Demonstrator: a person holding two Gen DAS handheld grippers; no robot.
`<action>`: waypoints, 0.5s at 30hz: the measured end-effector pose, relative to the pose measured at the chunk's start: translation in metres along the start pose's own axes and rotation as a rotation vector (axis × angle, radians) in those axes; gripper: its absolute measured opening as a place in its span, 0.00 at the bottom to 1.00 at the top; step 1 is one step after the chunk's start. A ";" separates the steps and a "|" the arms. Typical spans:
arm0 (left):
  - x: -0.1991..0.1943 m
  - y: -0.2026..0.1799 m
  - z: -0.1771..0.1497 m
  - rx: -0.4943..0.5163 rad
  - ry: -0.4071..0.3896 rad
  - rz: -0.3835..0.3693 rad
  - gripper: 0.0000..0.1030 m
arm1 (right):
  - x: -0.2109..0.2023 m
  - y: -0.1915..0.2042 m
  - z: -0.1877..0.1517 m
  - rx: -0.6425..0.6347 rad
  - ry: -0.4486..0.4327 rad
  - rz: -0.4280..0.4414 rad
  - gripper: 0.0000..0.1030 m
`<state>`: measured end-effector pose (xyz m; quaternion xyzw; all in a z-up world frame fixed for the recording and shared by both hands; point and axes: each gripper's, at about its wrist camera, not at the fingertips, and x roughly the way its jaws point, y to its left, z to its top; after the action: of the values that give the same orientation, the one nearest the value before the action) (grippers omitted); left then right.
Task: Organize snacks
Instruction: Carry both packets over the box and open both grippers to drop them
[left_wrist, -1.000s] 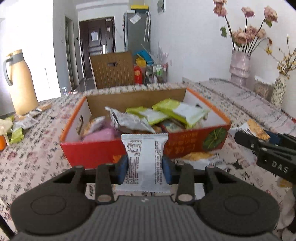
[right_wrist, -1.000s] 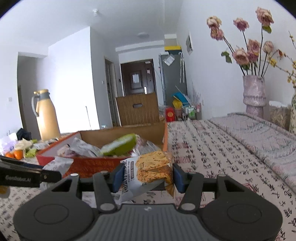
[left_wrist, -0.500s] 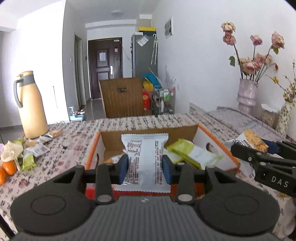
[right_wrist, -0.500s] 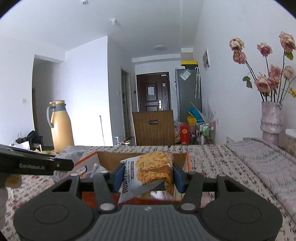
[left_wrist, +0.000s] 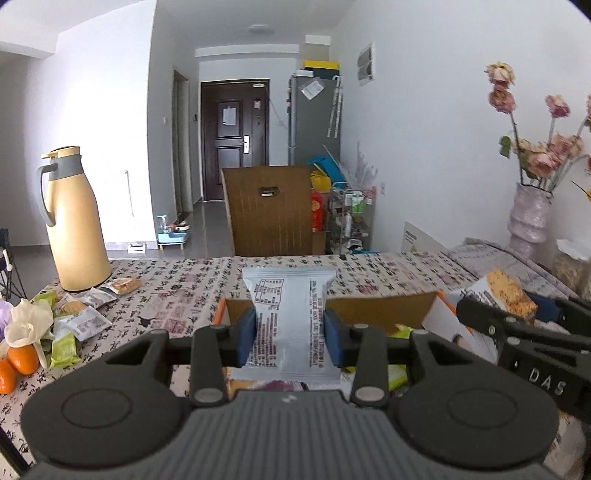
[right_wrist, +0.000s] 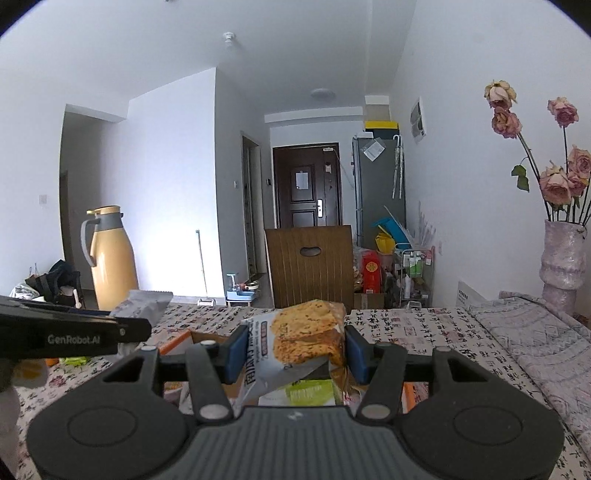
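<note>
My left gripper (left_wrist: 290, 339) is shut on a silver-white snack packet (left_wrist: 290, 310), held upright above the orange cardboard box (left_wrist: 384, 310). My right gripper (right_wrist: 291, 352) is shut on a cracker packet (right_wrist: 299, 341) with a picture of golden crackers, also over the box (right_wrist: 177, 341). In the left wrist view the right gripper (left_wrist: 517, 325) with its cracker packet (left_wrist: 508, 291) shows at the right. The right wrist view has the left gripper's finger (right_wrist: 74, 332) and the silver packet (right_wrist: 142, 304) at the left. Green packets (right_wrist: 312, 393) lie in the box.
A beige thermos jug (left_wrist: 72, 221) stands at the far left of the patterned tablecloth (left_wrist: 173, 291). Loose snack packets (left_wrist: 79, 319) and oranges (left_wrist: 20, 360) lie near it. A vase of dried roses (left_wrist: 530, 218) stands at the right. A wooden chair back (left_wrist: 271, 210) is behind the table.
Both grippers have risen and moved forward over the box with their packets still held. The box has dropped low in both views and its contents are mostly hidden.
</note>
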<state>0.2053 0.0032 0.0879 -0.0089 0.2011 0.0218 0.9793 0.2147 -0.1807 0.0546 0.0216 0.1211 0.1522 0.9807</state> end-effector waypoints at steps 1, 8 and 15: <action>0.004 0.001 0.003 -0.007 -0.001 0.007 0.38 | 0.005 0.000 0.001 0.005 0.004 -0.005 0.52; 0.034 0.010 -0.002 -0.045 -0.001 0.049 0.39 | 0.036 0.000 -0.008 0.046 0.028 -0.035 0.52; 0.053 0.019 -0.019 -0.055 0.023 0.052 0.39 | 0.050 -0.004 -0.030 0.053 0.079 -0.031 0.52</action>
<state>0.2454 0.0240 0.0496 -0.0306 0.2120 0.0528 0.9754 0.2543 -0.1688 0.0134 0.0394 0.1641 0.1347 0.9764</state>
